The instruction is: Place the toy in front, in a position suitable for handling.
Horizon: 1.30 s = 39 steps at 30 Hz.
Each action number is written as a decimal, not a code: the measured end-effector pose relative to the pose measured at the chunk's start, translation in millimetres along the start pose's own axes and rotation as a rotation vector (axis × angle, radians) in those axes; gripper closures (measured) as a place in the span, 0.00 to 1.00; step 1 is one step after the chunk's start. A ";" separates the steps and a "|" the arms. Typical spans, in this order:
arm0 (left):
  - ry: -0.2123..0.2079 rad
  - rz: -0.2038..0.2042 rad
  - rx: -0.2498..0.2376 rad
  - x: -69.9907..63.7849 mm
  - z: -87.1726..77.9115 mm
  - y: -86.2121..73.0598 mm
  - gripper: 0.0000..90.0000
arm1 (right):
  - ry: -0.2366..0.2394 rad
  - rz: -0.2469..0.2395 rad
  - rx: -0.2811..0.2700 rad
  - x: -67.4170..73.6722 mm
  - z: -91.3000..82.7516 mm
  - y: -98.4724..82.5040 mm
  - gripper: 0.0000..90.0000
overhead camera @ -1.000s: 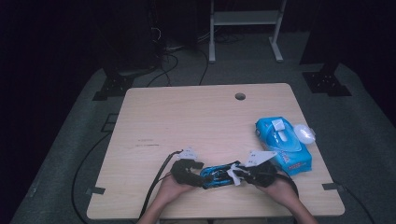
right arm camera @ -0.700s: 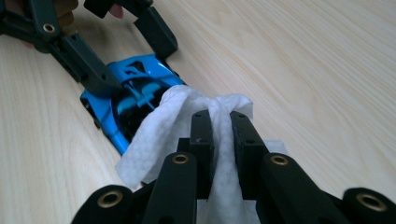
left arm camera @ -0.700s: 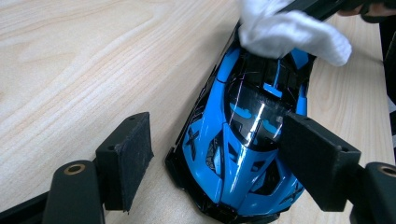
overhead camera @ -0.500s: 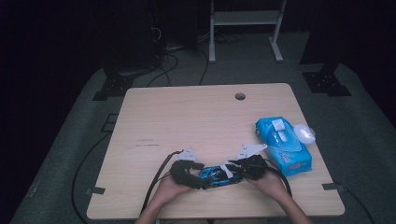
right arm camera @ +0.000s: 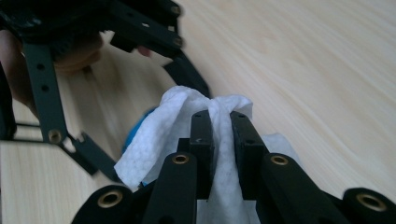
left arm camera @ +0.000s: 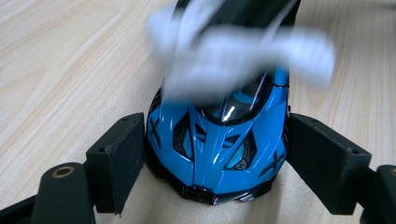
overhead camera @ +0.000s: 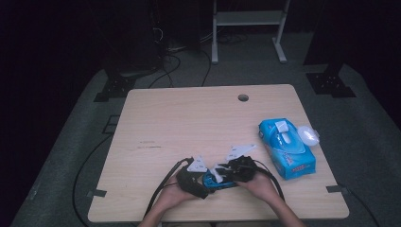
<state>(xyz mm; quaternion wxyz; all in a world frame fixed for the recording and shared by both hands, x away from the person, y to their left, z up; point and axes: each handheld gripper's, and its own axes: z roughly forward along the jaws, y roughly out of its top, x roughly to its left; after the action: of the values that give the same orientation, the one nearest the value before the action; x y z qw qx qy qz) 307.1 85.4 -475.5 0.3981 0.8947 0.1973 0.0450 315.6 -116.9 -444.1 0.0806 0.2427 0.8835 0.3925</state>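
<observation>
In the left gripper view the white wipe [left arm camera: 243, 51] is smeared by blur, and it hides the rear of the blue toy car [left arm camera: 217, 140] ahead of the jaws. In the right gripper view the same wipe [right arm camera: 187, 126] covers nearly all of the car beyond its own jaws, leaving a blue sliver
</observation>
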 end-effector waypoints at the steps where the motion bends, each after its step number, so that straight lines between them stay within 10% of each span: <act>1: -0.003 -0.009 -0.004 -0.4 0.1 -0.3 0.23 | -0.001 -0.014 0.009 2.8 4.5 2.5 0.89; 7: -0.001 -0.003 -0.016 -0.6 1.4 -0.7 0.23 | -0.023 -0.037 0.042 1.5 8.9 7.0 0.89; 17: -0.001 -0.002 -0.018 -0.7 2.0 -0.5 0.23 | -0.106 0.039 0.048 -35.8 -38.2 -27.8 0.89; 27: -0.063 -0.088 -0.051 8.3 -0.7 -1.6 0.23 | 0.068 0.077 -0.023 -37.3 -71.8 -60.1 0.89; 39: -0.117 -0.188 -0.092 19.2 -6.6 -5.9 0.25 | 0.077 0.047 -0.021 -36.6 -64.2 -55.7 0.89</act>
<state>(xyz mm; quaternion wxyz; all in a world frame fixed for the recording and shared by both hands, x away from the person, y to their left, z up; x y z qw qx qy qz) 321.3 101.0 -476.8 0.4520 0.8542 0.2545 -0.0359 305.7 -209.0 -443.0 0.0395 0.2473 0.8759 0.4125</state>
